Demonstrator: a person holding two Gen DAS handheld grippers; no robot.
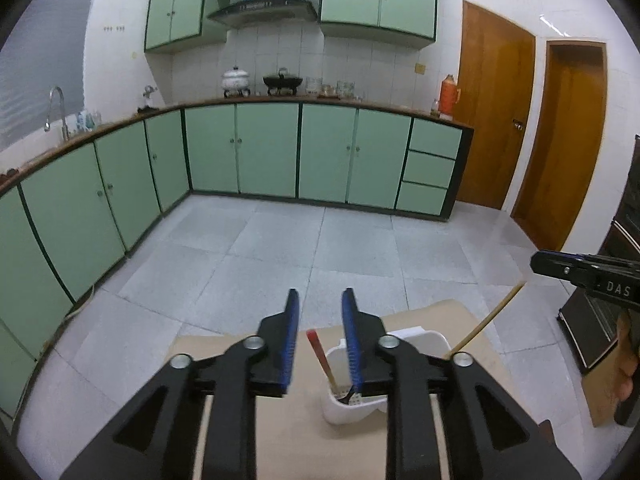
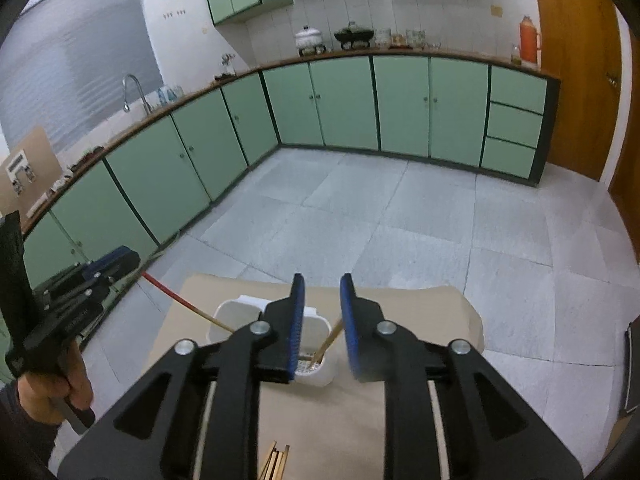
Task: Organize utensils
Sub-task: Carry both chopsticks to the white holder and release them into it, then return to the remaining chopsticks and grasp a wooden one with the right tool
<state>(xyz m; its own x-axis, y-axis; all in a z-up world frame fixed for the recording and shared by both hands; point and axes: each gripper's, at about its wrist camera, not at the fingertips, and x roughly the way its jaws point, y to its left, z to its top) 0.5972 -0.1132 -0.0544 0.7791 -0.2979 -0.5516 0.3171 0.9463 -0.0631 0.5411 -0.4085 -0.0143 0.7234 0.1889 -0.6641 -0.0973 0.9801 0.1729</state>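
A white utensil holder (image 1: 344, 412) stands on the beige table (image 1: 280, 420), just below my left gripper (image 1: 322, 296). That gripper is open. A red-tipped chopstick (image 1: 318, 354) leans out of the holder between its blue pads, touching neither. In the right wrist view the holder (image 2: 240, 310) sits under my right gripper (image 2: 322, 280), which is also open. A plain wooden chopstick (image 2: 330, 340) stands in the holder's mesh compartment beside the right pad, its top hidden behind that pad. The left gripper (image 2: 116, 260) shows at the left of this view, by the red-tipped chopstick (image 2: 180, 300).
Several loose chopsticks (image 2: 276, 460) lie on the table (image 2: 400, 320) near its front edge. A person's hand (image 2: 52, 396) holds the left gripper's handle. Grey tiled floor (image 1: 320, 240) and green cabinets (image 1: 264, 148) lie beyond the table. Dark furniture (image 1: 592, 320) stands at the right.
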